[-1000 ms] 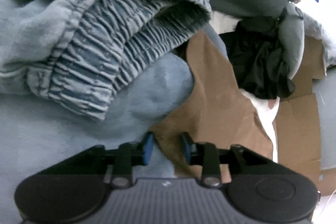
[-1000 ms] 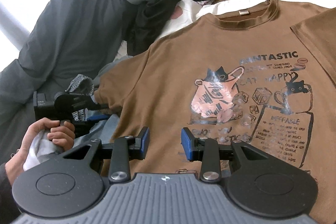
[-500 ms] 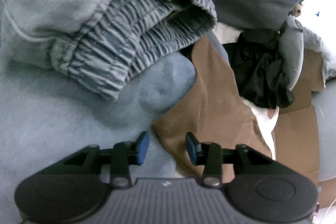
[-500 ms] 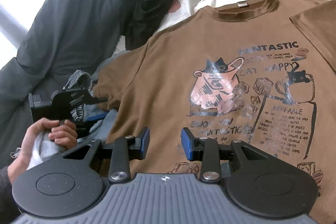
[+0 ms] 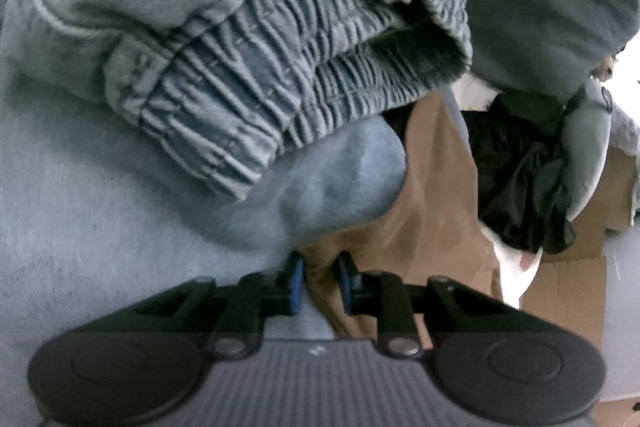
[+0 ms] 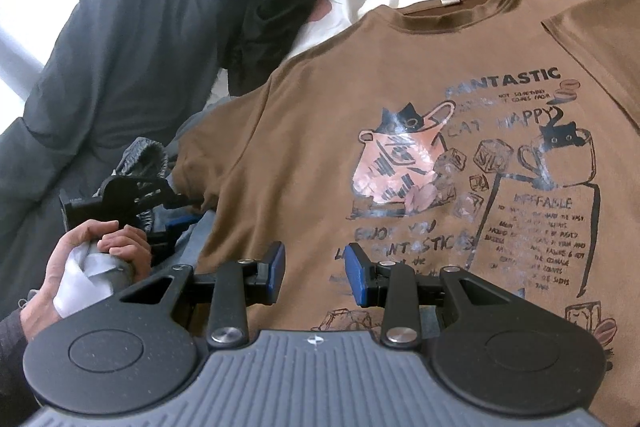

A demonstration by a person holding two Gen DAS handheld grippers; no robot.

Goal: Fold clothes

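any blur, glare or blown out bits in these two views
Left wrist view: close denim waistband is soft and smeared, dark vignette in the corners. Right wrist view: sharper, brown t-shirt print readable, but the window area at top left is blown out white; fisheye bends the edges in both.

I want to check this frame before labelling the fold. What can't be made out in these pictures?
- Brown T-shirt: hem and bottom of the print hidden behind the right gripper, right wrist view.
- Its right sleeve is cut off by the frame edge.
- Left gripper: whether it has pinched the sleeve edge is unclear; its own body hides the contact, left wrist view.
- Small print on the shirt: too small to read.
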